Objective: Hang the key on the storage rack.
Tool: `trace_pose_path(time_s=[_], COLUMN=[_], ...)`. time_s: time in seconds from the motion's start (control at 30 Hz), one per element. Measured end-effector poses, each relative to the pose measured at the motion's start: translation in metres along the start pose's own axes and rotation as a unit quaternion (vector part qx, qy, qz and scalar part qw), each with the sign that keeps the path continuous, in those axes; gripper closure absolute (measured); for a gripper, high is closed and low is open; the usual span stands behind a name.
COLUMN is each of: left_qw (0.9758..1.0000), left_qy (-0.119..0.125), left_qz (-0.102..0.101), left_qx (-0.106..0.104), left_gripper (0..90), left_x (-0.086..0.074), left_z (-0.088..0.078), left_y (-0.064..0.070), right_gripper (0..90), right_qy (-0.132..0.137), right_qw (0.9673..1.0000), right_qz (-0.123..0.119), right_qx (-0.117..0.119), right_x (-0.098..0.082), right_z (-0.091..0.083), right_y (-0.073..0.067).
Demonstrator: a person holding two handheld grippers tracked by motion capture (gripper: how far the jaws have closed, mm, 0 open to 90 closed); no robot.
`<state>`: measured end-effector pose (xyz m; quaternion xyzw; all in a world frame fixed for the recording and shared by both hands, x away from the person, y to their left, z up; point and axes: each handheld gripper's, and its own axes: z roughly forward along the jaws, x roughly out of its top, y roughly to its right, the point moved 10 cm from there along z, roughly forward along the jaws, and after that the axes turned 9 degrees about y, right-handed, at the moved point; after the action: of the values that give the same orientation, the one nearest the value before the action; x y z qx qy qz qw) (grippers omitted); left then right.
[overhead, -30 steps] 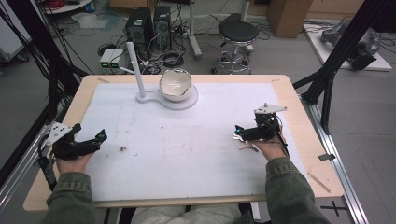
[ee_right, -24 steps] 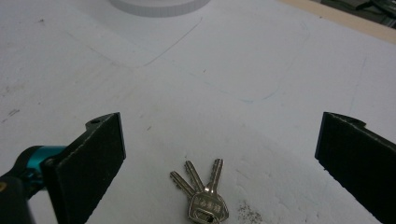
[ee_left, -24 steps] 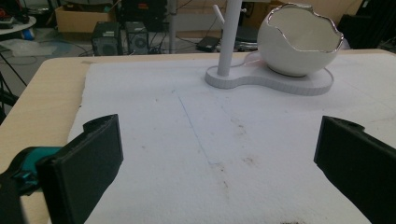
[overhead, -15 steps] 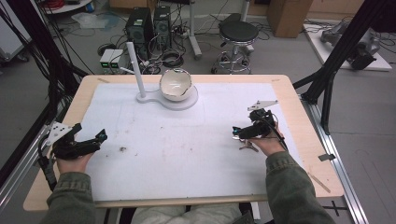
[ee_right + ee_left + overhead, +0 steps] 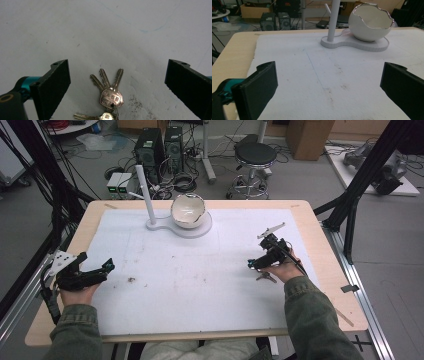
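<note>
In the high view, we are seeing the right gripper [image 5: 251, 264] lower and further in over the white mat [image 5: 200, 285] than a second ago, with the bunch of keys [image 5: 265, 278] lying on the mat just under the hand. The left gripper [image 5: 109, 266] is resting at the left edge, unchanged. In the left gripper view, its jaws are standing wide apart with nothing between them, facing the eggshell bowl [image 5: 370, 22] on its white stand [image 5: 359, 43]. In the right gripper view, the keys [image 5: 108, 92] are lying between the jaws, which are far apart and have just been closing slightly, not touching them. We are judging that the pickup is starting.
</note>
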<state>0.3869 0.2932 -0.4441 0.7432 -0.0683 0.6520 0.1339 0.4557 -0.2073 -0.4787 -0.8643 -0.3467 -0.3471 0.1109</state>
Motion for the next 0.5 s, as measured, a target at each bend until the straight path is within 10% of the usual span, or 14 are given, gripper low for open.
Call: trace_pose_path(time_s=[0.5], left_qw=[1.0], left_qy=[0.0], left_qz=[0.002], left_qx=[0.002], left_gripper=[1.7], left_x=[0.0], left_z=[-0.001], left_y=[0.0], right_gripper=[31.6], right_qy=[-0.088], right_qw=[0.9959], right_qz=[0.006], right_qx=[0.021], right_x=[-0.017], right_z=[0.018], right_y=[0.0])
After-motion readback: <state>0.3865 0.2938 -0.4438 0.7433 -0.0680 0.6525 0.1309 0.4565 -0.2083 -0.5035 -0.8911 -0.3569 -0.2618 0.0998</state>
